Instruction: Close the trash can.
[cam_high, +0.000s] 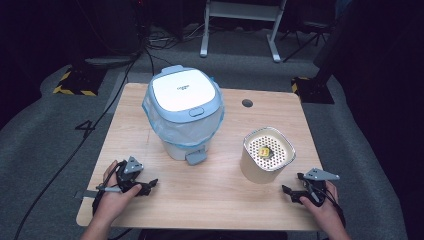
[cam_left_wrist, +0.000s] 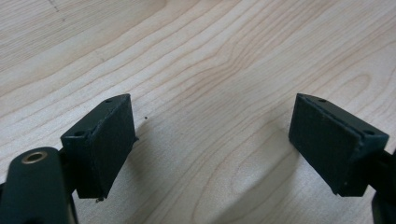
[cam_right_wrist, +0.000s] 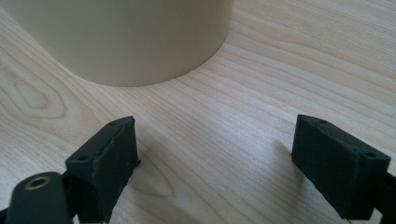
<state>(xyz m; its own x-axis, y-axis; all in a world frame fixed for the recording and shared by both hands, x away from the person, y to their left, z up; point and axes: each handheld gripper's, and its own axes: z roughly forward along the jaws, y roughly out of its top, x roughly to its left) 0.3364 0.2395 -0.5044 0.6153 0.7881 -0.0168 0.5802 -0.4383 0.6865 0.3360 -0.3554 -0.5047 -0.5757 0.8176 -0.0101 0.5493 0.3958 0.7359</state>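
From the high view, we are resting the left gripper (cam_high: 148, 185) and right gripper (cam_high: 289, 190) on the worktop (cam_high: 220, 190); the cup (cam_high: 267, 155) is standing just ahead of the right jaws, the bin (cam_high: 184, 112) farther off. In the left gripper view, our jaws are gaping over bare wood. In the right gripper view, the jaws are standing wide, empty, the cup (cam_right_wrist: 126, 37) just beyond them. We judge nothing is started; next we need to reach forward for the cup.
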